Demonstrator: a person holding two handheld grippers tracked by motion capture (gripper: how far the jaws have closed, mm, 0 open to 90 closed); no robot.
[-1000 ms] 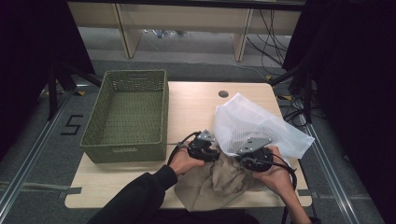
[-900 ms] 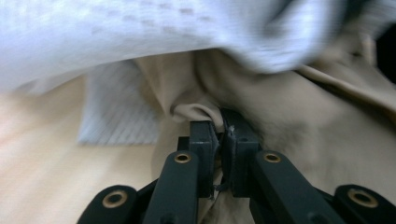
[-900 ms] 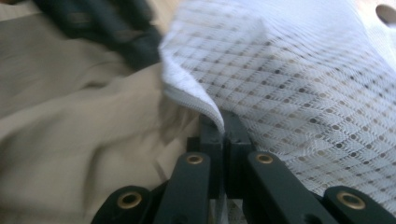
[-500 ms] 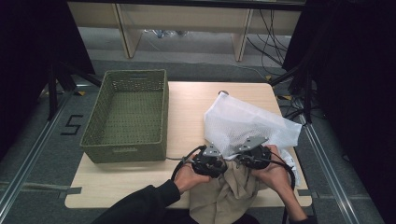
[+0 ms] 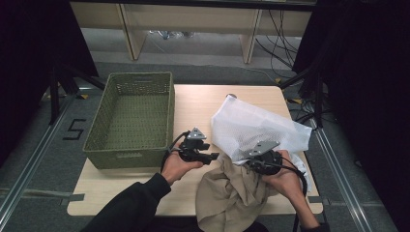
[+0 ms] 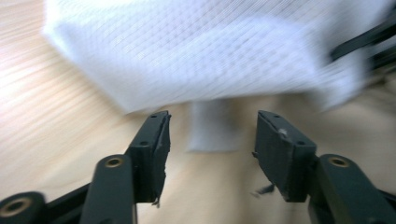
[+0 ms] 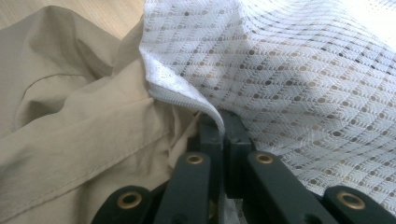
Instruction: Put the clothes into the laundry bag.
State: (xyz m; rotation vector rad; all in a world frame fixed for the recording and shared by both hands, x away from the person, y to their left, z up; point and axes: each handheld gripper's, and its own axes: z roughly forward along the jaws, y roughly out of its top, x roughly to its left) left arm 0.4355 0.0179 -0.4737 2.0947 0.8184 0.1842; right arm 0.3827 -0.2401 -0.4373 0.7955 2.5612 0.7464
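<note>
A white mesh bag (image 5: 256,126) lies on the right half of the table, partly over a beige garment (image 5: 229,195) that hangs over the front edge. My right gripper (image 5: 251,166) is shut on the bag's hemmed edge (image 7: 187,100); its jaws (image 7: 223,128) meet with the hem pinched between them, and the beige garment (image 7: 70,140) lies to their left. My left gripper (image 5: 212,155) sits just left of the bag. Its jaws have just been opening and now stand open (image 6: 210,128) with nothing between them, the blurred mesh bag (image 6: 210,51) ahead.
A green woven basket (image 5: 99,145) stands on the table's left side, close to my left hand. Bare wooden tabletop (image 5: 198,104) lies between the basket and the bag. Shelving and cables sit beyond the far edge.
My left gripper has let go of the fabric, opened its jaws and drawn back to the left, away from the bag. The right gripper has stayed shut in place.
</note>
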